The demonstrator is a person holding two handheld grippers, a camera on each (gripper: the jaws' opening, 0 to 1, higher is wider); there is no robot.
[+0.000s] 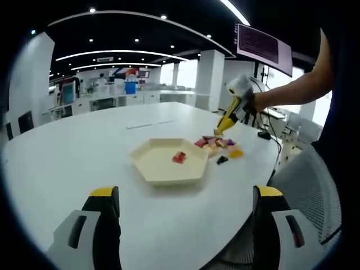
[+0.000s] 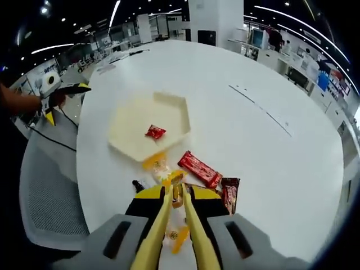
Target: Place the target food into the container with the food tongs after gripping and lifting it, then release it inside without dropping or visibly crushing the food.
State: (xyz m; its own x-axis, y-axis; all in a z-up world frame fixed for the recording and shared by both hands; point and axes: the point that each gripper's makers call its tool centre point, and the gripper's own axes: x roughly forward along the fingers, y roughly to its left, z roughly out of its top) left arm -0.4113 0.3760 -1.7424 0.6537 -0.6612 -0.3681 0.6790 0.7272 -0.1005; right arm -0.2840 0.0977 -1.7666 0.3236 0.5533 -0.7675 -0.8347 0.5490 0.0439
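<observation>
Item 1: hexagonal tray (image 2: 130, 126), cream, smooth, low-rimmed, resting on the round white table (image 2: 264, 163). In the left gripper view the same tray (image 1: 163, 166) lies well ahead of your left gripper (image 1: 185, 222), whose two grey jaws with yellow tips stand wide apart with nothing between them, above the table (image 1: 67, 157).

Item 2: one small red packet (image 2: 155, 132), glossy and crinkled, already lying inside the tray; it also shows as a red spot (image 1: 179, 157) in the left gripper view.

Item 3: loose pile of wrapped snacks (image 1: 218, 145) just beside the tray on the table. Among them are a long red bar (image 2: 199, 167), a dark red packet (image 2: 229, 194) and a yellow wrapped piece (image 2: 154, 160).

Item 4: yellow food tongs (image 2: 175, 225), two slim smooth arms held in your right gripper (image 2: 179, 205). Its jaws are clamped on the tongs' arms. The tong tips are drawn narrow, pinched on a small yellowish piece (image 2: 176, 188) at the pile's near edge; whether it is lifted off the table you cannot tell.
</observation>
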